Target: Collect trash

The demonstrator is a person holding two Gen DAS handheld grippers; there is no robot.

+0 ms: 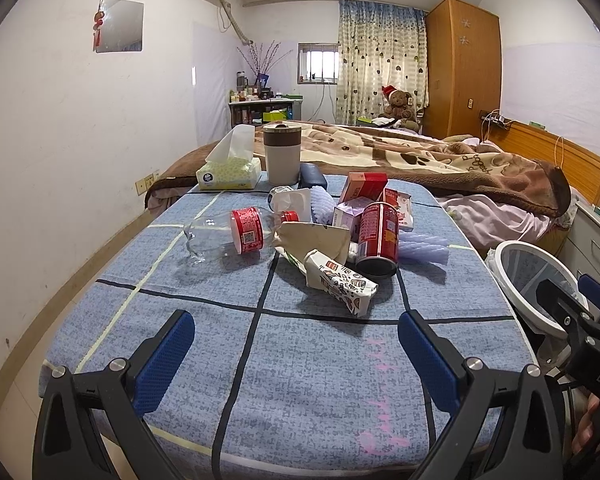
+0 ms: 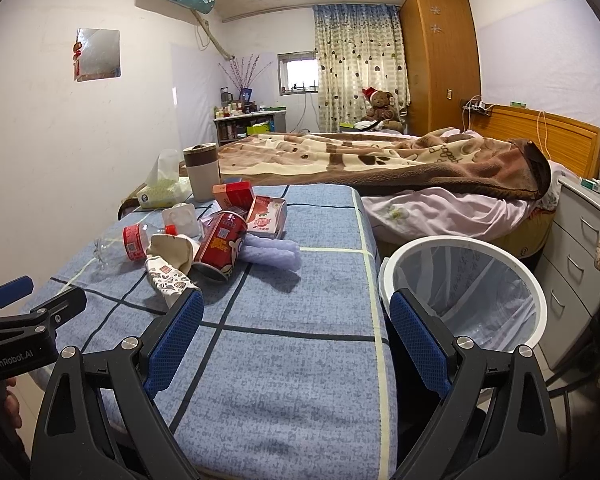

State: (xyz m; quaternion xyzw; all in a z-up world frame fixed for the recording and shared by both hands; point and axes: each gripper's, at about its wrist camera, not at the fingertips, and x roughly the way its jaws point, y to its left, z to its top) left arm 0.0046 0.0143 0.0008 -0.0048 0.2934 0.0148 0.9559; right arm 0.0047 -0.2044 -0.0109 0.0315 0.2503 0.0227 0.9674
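The left hand-held gripper [image 1: 296, 344] stood with its jaws wide apart and nothing between them, hovering over the near, bare part of the desk [image 1: 308, 380], which was covered by a blue checked cloth. The right hand-held gripper [image 2: 296, 328] was likewise fully open and empty, held over the desk's right edge beside the bin. Both pointed toward the litter, which suggests that no item had yet been taken up and the first pick was still to be chosen.

The trash lay in one loose heap near the middle of the desk, well ahead of both grippers. Nearest the left gripper was a crumpled printed carton [image 1: 340, 282]. Just behind it a red can [image 1: 378, 240] lay on its side, resting against a purple twisted plastic piece [image 1: 424, 250]. A clear plastic bottle with a red label [image 1: 236, 234] lay on its side at the left of the heap, and a torn brown paper wrapper [image 1: 316, 238] lay between bottle and can. Small red and white boxes [image 1: 366, 186] were piled at the back.

Beyond the heap stood a tissue box [image 1: 228, 174] and a lidded cup [image 1: 282, 154], upright and apart from the litter; these were judged not to be trash.

A white wastebasket with a clear liner [image 2: 466, 300] stood on the floor just beside the desk's right edge, its mouth open and apparently empty, placed within easy reach of the right gripper for drop-off.
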